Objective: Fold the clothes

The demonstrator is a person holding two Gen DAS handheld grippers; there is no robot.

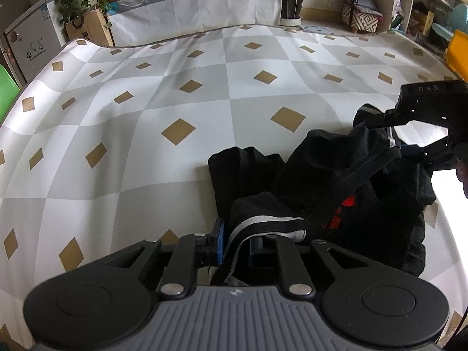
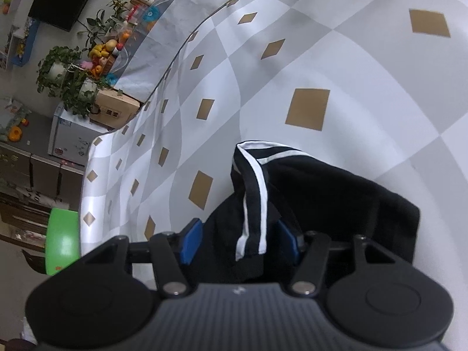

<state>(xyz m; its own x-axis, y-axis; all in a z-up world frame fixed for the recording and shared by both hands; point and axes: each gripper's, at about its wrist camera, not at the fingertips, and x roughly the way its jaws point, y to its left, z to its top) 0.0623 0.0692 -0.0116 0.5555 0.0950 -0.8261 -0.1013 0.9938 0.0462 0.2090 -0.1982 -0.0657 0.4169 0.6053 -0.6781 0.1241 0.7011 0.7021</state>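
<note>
Roughly, an early stage: nothing folded flat yet.
Garment: black garment point(image 1: 336, 175) with white striped trim, bunched in a loose heap near the front edge of the table, partly lifted off the checked tablecloth point(image 1: 175, 87).
Left gripper point(image 1: 234, 242): clenched on a striped hem; cloth fills the narrow gap beside the blue pad point(image 1: 219, 241) and drapes over the fingers.
Right gripper point(image 2: 238, 241): jaws part-way apart with a thick wad of black cloth and a striped band between the blue pads, which look pressed on it, so I judge it a grip on a bulky fold.
Right gripper seen from the left view: it sits at the far right point(image 1: 421, 134), holding the heap's upper edge, well apart from the left one.
Done: two edges picked up, one in each hand.
Left: spread the piece out, lay it flat, smooth it, then make the folds.
Unclear: which garment part each hand holds; the heap hides sleeves and body, possibly a jacket or trousers. A red mark point(image 1: 348, 201) shows in the folds.
Other clothes: none visible on the table.
</note>
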